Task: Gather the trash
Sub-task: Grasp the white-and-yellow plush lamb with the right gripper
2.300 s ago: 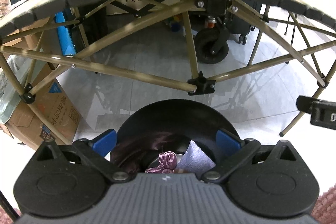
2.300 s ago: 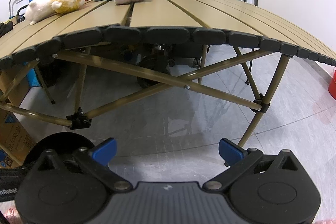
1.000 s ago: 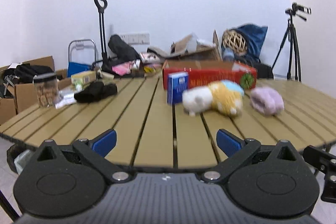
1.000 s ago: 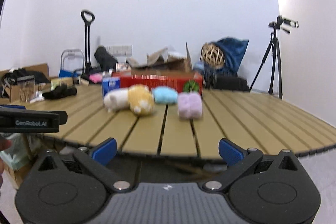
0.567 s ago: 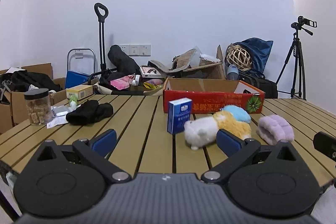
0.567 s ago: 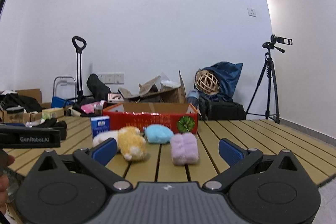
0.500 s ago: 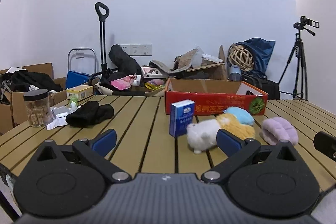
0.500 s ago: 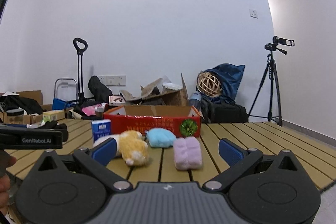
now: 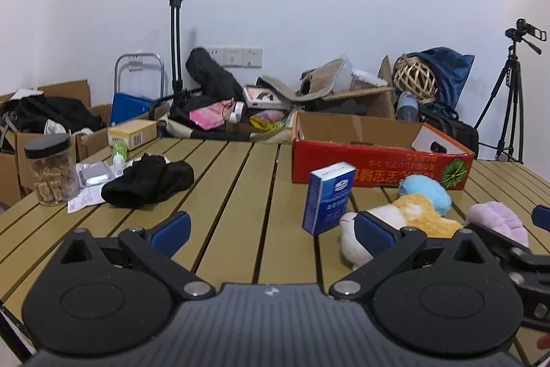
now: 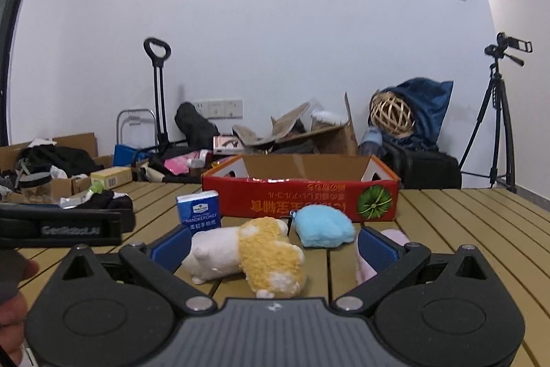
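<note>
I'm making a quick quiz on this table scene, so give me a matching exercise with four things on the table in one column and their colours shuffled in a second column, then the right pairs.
Things:
1. tissue pack
2. open cardboard box
3. crumpled cloth
4. round plush next to the box

Colours:
A. black
B. light blue
C. red outside
D. dark blue with white print

Pairs: 1-D, 2-C, 3-A, 4-B
</note>
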A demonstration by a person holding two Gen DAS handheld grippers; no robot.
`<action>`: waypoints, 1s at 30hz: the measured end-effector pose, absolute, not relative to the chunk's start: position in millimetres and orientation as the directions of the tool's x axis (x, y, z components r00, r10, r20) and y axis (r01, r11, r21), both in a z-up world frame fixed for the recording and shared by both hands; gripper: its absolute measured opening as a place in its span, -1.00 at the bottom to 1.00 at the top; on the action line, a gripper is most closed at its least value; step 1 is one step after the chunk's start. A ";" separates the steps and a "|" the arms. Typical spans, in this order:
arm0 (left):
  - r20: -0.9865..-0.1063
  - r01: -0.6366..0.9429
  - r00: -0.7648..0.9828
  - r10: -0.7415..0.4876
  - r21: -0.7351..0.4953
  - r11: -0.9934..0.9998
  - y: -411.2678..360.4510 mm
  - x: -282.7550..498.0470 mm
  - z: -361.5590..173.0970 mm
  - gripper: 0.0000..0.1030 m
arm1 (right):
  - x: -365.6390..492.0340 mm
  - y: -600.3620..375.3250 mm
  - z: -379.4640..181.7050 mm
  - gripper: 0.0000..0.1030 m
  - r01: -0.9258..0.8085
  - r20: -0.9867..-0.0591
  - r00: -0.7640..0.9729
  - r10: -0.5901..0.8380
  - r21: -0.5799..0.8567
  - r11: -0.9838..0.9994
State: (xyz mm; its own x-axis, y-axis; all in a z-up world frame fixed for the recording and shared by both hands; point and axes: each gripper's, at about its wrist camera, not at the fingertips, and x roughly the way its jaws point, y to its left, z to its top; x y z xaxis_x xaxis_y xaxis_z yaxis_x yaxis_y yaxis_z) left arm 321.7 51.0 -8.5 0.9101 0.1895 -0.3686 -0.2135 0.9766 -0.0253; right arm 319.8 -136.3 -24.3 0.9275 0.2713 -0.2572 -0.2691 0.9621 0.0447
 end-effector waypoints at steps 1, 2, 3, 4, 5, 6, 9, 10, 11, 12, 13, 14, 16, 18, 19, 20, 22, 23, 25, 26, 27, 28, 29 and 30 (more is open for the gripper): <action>-0.376 -0.212 0.908 0.185 -0.032 0.977 54.0 324.4 -9.0 1.00 | 327.0 -133.2 -25.3 1.00 -0.264 -0.269 0.926 0.265 0.043 0.964; -0.386 -0.211 0.905 0.181 -0.037 0.977 56.7 327.0 -9.5 1.00 | 335.6 -130.2 -26.1 1.00 -0.256 -0.288 0.922 0.258 0.043 0.966; -0.393 -0.211 0.902 0.179 -0.040 0.977 59.0 329.2 -10.2 1.00 | 343.0 -127.9 -26.9 1.00 -0.258 -0.306 0.916 0.260 0.048 0.965; -0.400 -0.211 0.900 0.176 -0.044 0.977 61.0 331.1 -11.2 1.00 | 349.2 -126.5 -28.6 1.00 -0.262 -0.322 0.909 0.265 0.053 0.964; -0.405 -0.209 0.897 0.174 -0.044 0.977 62.2 333.0 -12.1 1.00 | 357.1 -124.4 -30.1 1.00 -0.263 -0.342 0.901 0.267 0.059 0.963; -0.411 -0.208 0.895 0.173 -0.043 0.977 62.8 334.8 -12.8 1.00 | 363.6 -122.1 -31.8 1.00 -0.262 -0.361 0.894 0.264 0.056 0.964; -0.423 -0.211 0.889 0.175 -0.041 0.977 66.3 337.3 -15.5 1.00 | 379.1 -115.3 -37.4 1.00 -0.248 -0.402 0.884 0.239 0.030 0.968; -0.427 -0.212 0.888 0.173 -0.044 0.976 67.2 337.6 -15.9 1.00 | 382.2 -113.4 -38.7 1.00 -0.250 -0.412 0.880 0.236 0.019 0.968; -0.431 -0.212 0.886 0.172 -0.048 0.976 68.7 337.8 -16.4 1.00 | 385.1 -111.7 -40.3 1.00 -0.256 -0.424 0.874 0.235 0.009 0.967; -0.433 -0.214 0.885 0.171 -0.051 0.976 69.9 338.0 -16.8 1.00 | 388.1 -109.5 -41.2 1.00 -0.264 -0.438 0.867 0.235 -0.004 0.965; -0.436 -0.214 0.884 0.170 -0.054 0.975 70.9 338.2 -17.3 1.00 | 390.9 -107.3 -41.5 1.00 -0.270 -0.450 0.862 0.234 -0.017 0.963; -0.439 -0.215 0.882 0.170 -0.054 0.975 71.3 338.8 -17.3 1.00 | 393.8 -104.1 -43.2 1.00 -0.271 -0.465 0.856 0.225 -0.035 0.962; -0.440 -0.216 0.881 0.173 -0.051 0.975 71.3 338.9 -17.8 1.00 | 398.7 -97.7 -46.1 1.00 -0.265 -0.487 0.850 0.198 -0.072 0.961; -0.441 -0.217 0.880 0.173 -0.050 0.975 70.6 338.8 -17.8 1.00 | 402.7 -93.4 -49.4 1.00 -0.265 -0.506 0.843 0.183 -0.095 0.960; -0.442 -0.216 0.880 0.172 -0.050 0.975 70.0 338.8 -17.8 1.00 | 404.6 -92.2 -50.6 1.00 -0.270 -0.516 0.837 0.182 -0.100 0.958; -0.443 -0.214 0.880 0.170 -0.050 0.976 69.7 338.7 -18.0 1.00 | 406.7 -90.9 -51.9 1.00 -0.276 -0.525 0.831 0.184 -0.102 0.956; -0.445 -0.211 0.880 0.167 -0.051 0.976 68.9 338.9 -18.2 1.00 | 409.8 -90.0 -54.3 1.00 -0.289 -0.534 0.822 0.197 -0.093 0.953; -0.446 -0.208 0.880 0.165 -0.050 0.977 68.5 338.9 -18.4 1.00 | 411.2 -90.7 -54.9 0.97 -0.294 -0.537 0.818 0.205 -0.085 0.952; -0.448 -0.204 0.879 0.161 -0.049 0.978 67.7 338.8 -19.2 1.00 | 414.5 -92.7 -56.1 0.85 -0.310 -0.555 0.799 0.231 -0.052 0.949; -0.450 -0.203 0.879 0.161 -0.047 0.978 67.5 339.2 -19.6 1.00 | 415.8 -94.0 -56.4 0.75 -0.318 -0.559 0.792 0.245 -0.036 0.947; -0.452 -0.203 0.878 0.161 -0.046 0.978 67.2 339.5 -20.2 1.00 | 416.5 -94.9 -57.0 0.69 -0.324 -0.564 0.785 0.257 -0.021 0.946; -0.454 -0.202 0.877 0.160 -0.046 0.978 67.4 339.7 -20.6 1.00 | 417.4 -94.8 -57.9 0.57 -0.327 -0.568 0.780 0.261 -0.014 0.945; -0.455 -0.202 0.876 0.159 -0.047 0.978 67.6 340.0 -21.1 1.00 | 417.8 -94.4 -58.8 0.41 -0.331 -0.573 0.776 0.265 -0.012 0.944; -0.458 -0.202 0.875 0.158 -0.049 0.978 67.8 340.1 -21.5 1.00 | 417.9 -93.5 -60.0 0.29 -0.334 -0.578 0.771 0.266 -0.013 0.942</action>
State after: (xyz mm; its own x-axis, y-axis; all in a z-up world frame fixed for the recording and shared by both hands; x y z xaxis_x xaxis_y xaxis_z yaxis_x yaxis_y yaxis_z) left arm 340.1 67.8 -21.5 0.8749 0.1578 -0.4578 -0.2021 0.9782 -0.0489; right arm 417.9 -93.5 -60.0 0.7715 0.2658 -0.5781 -0.3345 0.9423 -0.0132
